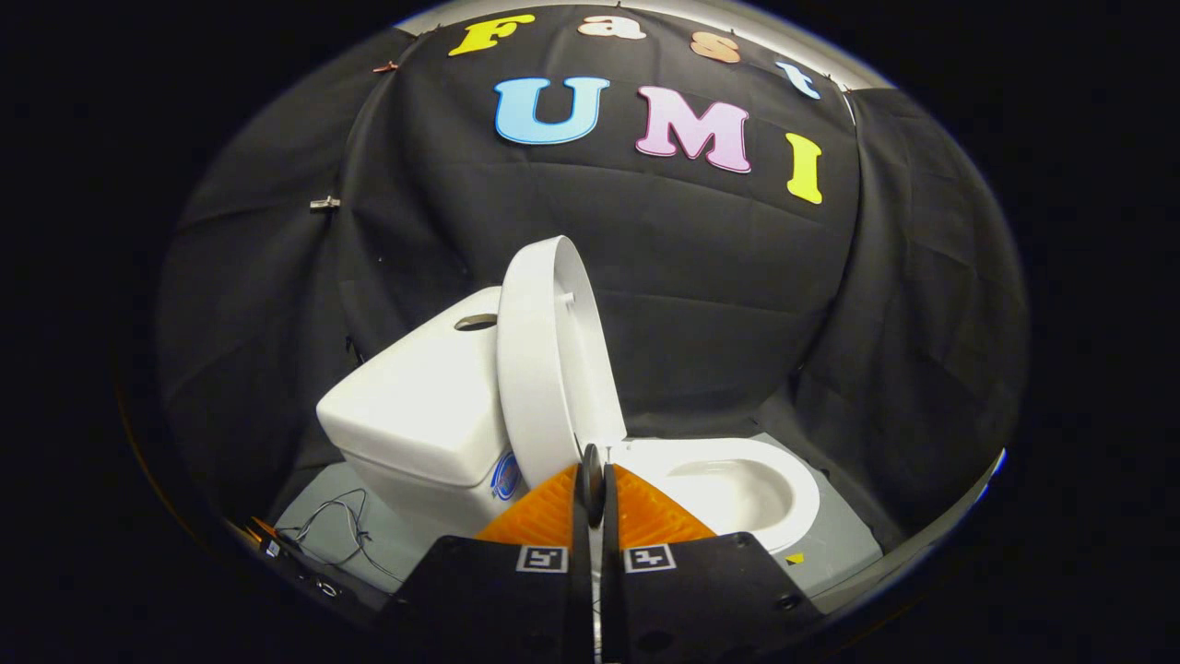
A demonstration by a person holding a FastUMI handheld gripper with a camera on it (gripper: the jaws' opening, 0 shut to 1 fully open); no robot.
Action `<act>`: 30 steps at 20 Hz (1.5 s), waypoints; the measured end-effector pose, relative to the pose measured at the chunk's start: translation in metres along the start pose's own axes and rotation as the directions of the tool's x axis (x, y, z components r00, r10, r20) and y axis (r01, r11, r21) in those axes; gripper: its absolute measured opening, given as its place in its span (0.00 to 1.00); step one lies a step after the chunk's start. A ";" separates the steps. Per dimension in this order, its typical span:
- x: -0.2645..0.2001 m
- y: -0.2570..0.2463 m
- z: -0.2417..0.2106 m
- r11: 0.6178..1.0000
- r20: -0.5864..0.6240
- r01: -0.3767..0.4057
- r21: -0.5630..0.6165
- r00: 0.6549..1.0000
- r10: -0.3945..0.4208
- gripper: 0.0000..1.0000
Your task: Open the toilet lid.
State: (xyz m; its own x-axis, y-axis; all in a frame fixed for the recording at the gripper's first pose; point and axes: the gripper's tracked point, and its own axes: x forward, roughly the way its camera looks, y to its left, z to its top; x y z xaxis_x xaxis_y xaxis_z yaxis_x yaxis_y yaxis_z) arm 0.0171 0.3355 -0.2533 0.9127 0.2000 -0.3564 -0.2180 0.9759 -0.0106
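Note:
A small white toilet stands on a grey base. Its lid (544,369) is raised almost upright and leans back toward the tank (415,406). The open seat and bowl (737,493) lie to the right of the lid. My gripper (593,472) is just in front of the lid's lower edge, near the hinge end of the bowl. Its two fingers are pressed together and I see nothing held between them.
The grey base (830,544) runs beyond the bowl to the right. Thin cables (341,530) lie on the floor left of the tank. An oval opening (476,322) sits in the tank's top. Black cloth walls close in behind and at both sides.

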 end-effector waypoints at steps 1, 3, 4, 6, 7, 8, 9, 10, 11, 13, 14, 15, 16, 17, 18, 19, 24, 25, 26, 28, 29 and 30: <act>0.000 0.002 0.006 1.000 0.015 -0.007 -0.005 1.000 0.007 0.10; -0.005 0.001 0.017 0.999 0.051 0.007 -0.039 0.999 -0.005 0.16; -0.008 0.002 0.026 0.998 0.070 0.010 -0.055 0.998 -0.006 0.26; -0.011 0.002 0.032 0.998 0.094 0.004 -0.068 0.996 0.003 0.48; -0.013 0.004 0.037 0.997 0.105 0.005 -0.071 0.994 0.002 0.58; -0.017 0.005 0.041 0.998 0.119 0.001 -0.069 0.993 0.007 0.72; -0.017 0.003 0.042 0.997 0.128 0.020 -0.073 0.992 -0.010 0.87; -0.021 -0.001 0.045 0.997 0.138 0.025 -0.068 0.990 -0.015 1.00; -0.022 -0.002 0.049 0.998 0.147 0.025 -0.063 0.989 -0.016 0.99; -0.028 -0.005 0.055 0.998 0.165 0.026 -0.060 0.986 -0.015 0.99; -0.031 -0.008 0.059 0.998 0.173 0.027 -0.062 0.985 -0.016 0.99; -0.033 -0.011 0.065 0.998 0.186 0.030 -0.061 0.982 -0.018 0.99; -0.036 -0.014 0.069 0.998 0.197 0.031 -0.060 0.980 -0.018 0.99; -0.040 -0.014 0.076 0.998 0.206 0.031 -0.055 0.978 -0.019 0.99; -0.043 -0.016 0.081 0.998 0.214 0.030 -0.047 0.977 -0.019 0.99; -0.045 -0.020 0.086 0.999 0.223 0.028 -0.034 0.975 -0.020 0.99; -0.056 -0.039 0.117 0.999 0.268 0.035 -0.001 0.963 -0.034 0.99; -0.060 -0.040 0.124 0.999 0.280 0.040 0.002 0.959 -0.039 0.99; -0.062 -0.043 0.130 0.999 0.290 0.043 0.005 0.956 -0.042 0.99; -0.068 -0.049 0.139 0.999 0.307 0.045 0.015 0.951 -0.047 0.99; -0.071 -0.053 0.145 0.999 0.317 0.049 0.022 0.947 -0.053 0.99; -0.075 -0.058 0.151 0.998 0.328 0.054 0.028 0.943 -0.060 0.99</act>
State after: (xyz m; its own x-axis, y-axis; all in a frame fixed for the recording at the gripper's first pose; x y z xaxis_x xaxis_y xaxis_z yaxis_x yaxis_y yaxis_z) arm 0.0130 0.2772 -0.0847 0.9870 0.1582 -0.0284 -0.1584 0.9874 -0.0038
